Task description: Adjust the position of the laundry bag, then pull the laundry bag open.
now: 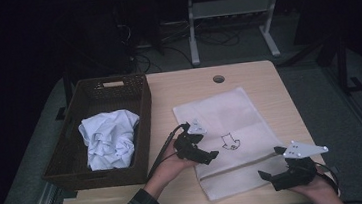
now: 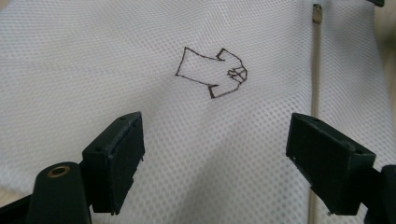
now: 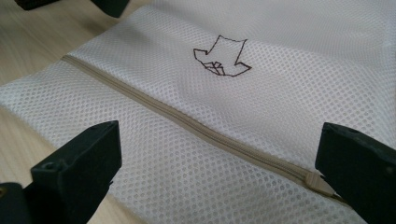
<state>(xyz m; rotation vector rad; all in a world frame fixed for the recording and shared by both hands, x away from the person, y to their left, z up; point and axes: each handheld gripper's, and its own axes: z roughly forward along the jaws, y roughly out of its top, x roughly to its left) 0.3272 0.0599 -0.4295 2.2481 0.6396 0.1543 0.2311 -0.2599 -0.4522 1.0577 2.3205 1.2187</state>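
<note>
Left claw (image 2: pixel 215 158) agape over mesh bag (image 2: pixel 140 70), zipper (image 2: pixel 316 93) partly cropped

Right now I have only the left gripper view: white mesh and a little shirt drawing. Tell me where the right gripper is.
Observer: The right gripper sits at the near right corner of the mesh bag, with its jaws open and nothing between them.
Operator: Say what is left of the bag.
Observer: A dark wicker basket stands on the left side of the table, with a crumpled white cloth inside.
Operator: Report the zipper by the right gripper.
Observer: The zipper runs across just ahead of those open jaws, closed along that stretch.
</note>
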